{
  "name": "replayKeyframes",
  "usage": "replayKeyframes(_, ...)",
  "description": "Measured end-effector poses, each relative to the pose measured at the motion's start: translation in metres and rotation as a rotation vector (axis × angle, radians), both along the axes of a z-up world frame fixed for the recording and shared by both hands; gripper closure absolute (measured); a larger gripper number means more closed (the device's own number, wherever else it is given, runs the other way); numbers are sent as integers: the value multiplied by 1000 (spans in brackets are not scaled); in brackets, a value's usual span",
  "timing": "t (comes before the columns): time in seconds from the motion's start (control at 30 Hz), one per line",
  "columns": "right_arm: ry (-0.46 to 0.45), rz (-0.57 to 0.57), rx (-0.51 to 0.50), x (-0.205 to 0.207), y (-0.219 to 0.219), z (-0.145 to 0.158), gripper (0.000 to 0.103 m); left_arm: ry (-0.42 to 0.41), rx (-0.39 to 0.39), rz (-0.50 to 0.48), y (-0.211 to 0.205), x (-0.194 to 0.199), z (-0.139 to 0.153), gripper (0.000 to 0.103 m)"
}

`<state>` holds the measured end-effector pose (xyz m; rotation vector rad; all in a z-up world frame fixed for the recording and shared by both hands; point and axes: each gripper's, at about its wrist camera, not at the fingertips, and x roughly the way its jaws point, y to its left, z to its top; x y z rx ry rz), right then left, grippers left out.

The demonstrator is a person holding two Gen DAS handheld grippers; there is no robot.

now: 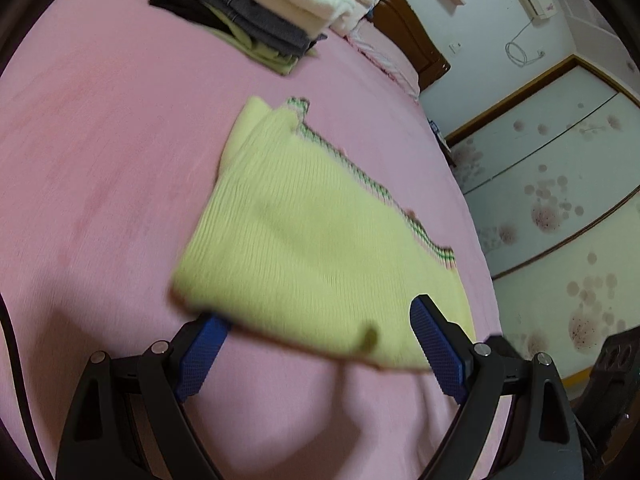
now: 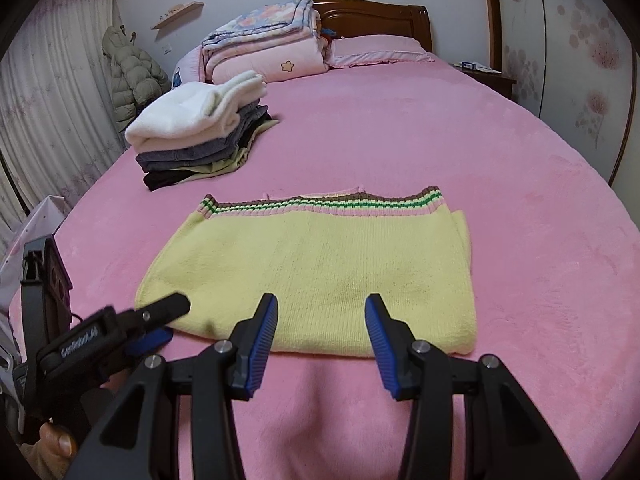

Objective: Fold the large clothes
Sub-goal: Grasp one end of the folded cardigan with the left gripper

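1. Left wrist view: the left claw (image 1: 320, 344) stands wide open at the near edge of the yellow sweater (image 1: 320, 240). One blue pad slips under the near left corner and the other rides above the knit, so it looks set to bite that edge, but it grips nothing yet. The sweater lies flat on the pink bed (image 1: 100, 160), striped hem toward the right. A stack of folded clothes (image 1: 248, 12) sits far off, likely where the finished pieces go

2. Right wrist view: the right claw (image 2: 321, 322) is open and empty, with both pads just over the sweater's near edge. The sweater (image 2: 320, 272) lies already folded into a rectangle, striped hem (image 2: 320, 202) on the far side. The left claw (image 2: 160, 320) reaches in at the near left corner, jaws parted around the fabric edge. The stack (image 2: 200, 132) waits at far left
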<state>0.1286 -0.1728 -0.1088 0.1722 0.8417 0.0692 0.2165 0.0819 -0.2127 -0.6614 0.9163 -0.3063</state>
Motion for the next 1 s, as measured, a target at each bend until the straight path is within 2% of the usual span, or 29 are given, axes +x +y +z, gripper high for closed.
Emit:
replayKeyframes(0.17,1,4,1,9,1,-6,57,-22,-13,40,-1,24,-3,14)
replayKeyframes(0.2,0,5,0,11,2,-6,58,-26,-11,47,0,26,-3,17)
replayKeyframes(0.27,-7,5,-8,15,3,-7,57,-36,-4,65,2,29,0,32)
replayKeyframes(0.33,-12,7,-17,18,4,-7,58,-35,6,78,4,33,2,67)
replayKeyframes(0.37,-14,12,-20,20,5,-8,58,-33,7,80,6,36,3,74)
replayKeyframes(0.43,-16,22,-32,25,9,-8,58,-33,15,70,7,37,7,83)
replayKeyframes(0.53,-16,47,-56,30,17,-11,60,-71,94,48,-1,33,18,86)
replayKeyframes(0.6,-13,77,-82,33,28,-15,72,-120,157,31,-8,27,30,87)
replayKeyframes(0.67,1,101,-113,37,38,-21,89,-169,202,17,-16,22,41,87)
replayKeyframes(0.77,49,132,-153,43,51,-40,99,-228,257,-35,-30,17,56,87)
replayKeyframes(0.9,87,139,-123,47,50,-57,100,-266,310,-97,-46,12,68,87)
replayKeyframes(1.0,112,133,-33,50,38,-61,100,-286,331,-127,-60,15,75,87)
